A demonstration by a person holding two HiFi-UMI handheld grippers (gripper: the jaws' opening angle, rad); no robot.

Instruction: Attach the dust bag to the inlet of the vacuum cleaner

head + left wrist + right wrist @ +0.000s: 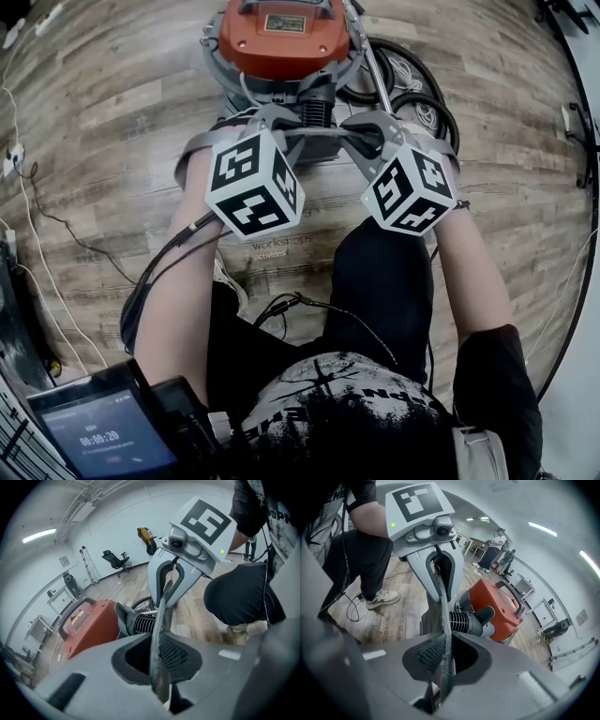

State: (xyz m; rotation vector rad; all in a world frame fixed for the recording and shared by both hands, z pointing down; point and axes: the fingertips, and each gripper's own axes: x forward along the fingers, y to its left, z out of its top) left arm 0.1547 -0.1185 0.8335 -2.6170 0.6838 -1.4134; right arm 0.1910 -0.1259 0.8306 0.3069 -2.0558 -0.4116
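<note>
A small device with a lit screen (103,436) sits low at the far left, over the wooden floor (112,103). Far back on that side of the room stand a ladder (86,562) and an office chair (115,559). The vacuum cleaner (281,33), orange on top and grey below, stands on the floor straight ahead of the person. Its black ribbed inlet (316,112) faces them. A dark hose (412,89) lies coiled just to the right of the machine. A few people (497,550) stand far off on the right.

The left gripper (159,653) is clamped on one edge of the grey dust bag (161,616), the fabric pinched thin between its jaws. The right gripper (443,658) is likewise closed on the opposite edge. The bag hangs between the two, just in front of the inlet. Whether it touches the inlet I cannot tell, because from above the two marker cubes (255,183) cover most of it.

Both grippers slant down toward the floor and lean in toward each other, so the tips meet close to the machine. The left forearm (178,309) is bare, with black cables (161,262) running along it. The right forearm (473,272) mirrors it on the other side. A knee in black trousers (384,272) rises between them, just below the right cube.
</note>
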